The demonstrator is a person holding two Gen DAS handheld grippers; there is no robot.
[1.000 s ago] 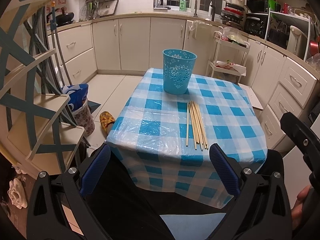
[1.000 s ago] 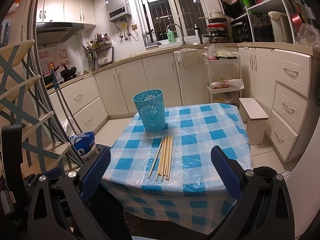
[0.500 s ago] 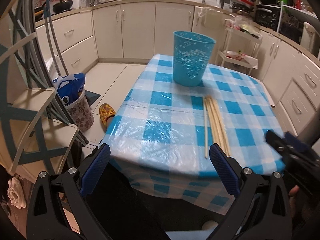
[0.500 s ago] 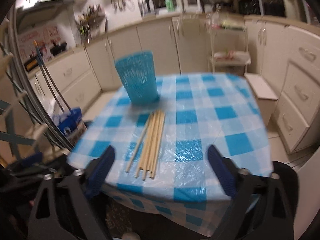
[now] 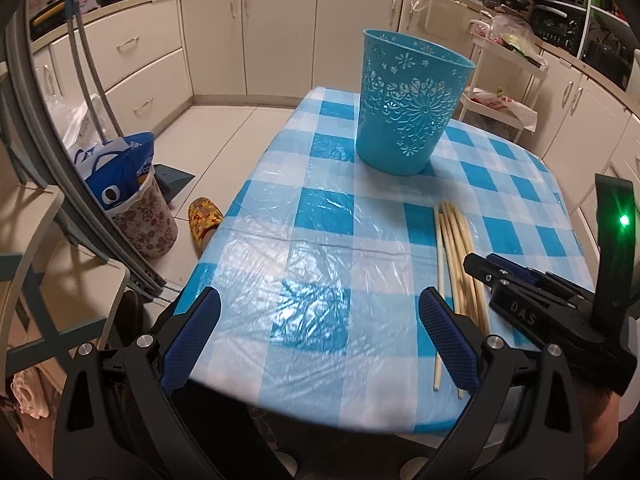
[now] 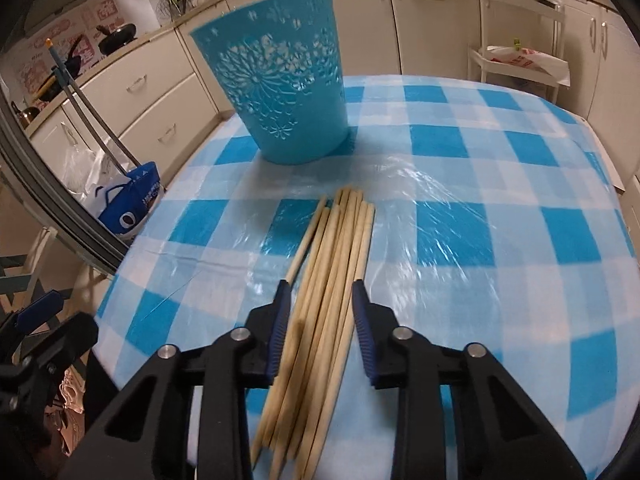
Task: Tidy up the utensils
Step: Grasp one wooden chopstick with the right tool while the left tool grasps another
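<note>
Left wrist view: the left claw (image 5: 319,332) hangs wide open over the near edge of the worktop (image 5: 320,248), with nothing between its blue pads (image 5: 448,340). The sticks (image 5: 460,256) lie flat on the checked cloth at about 3 o'clock from this claw, just beside its right pad. The blue basket (image 5: 408,100) stands upright at 12 o'clock, farther back on the worktop. The right claw (image 5: 480,266) comes in from 3 o'clock, low over the sticks. The letters "DAS" can be read on its black body, and a green light glows on the part above it.

Right wrist view: the right claw (image 6: 320,292) has just been closing, and its jaws now stand narrow on either side of the sticks (image 6: 336,256). The bundle runs between the pads (image 6: 280,328); one stick lies outside the left pad. Whether the pads press the sticks yet cannot be told. The blue basket (image 6: 280,76) stands at 12 o'clock beyond the stick tips, apart from them. No writing here is sharp enough to read.
</note>
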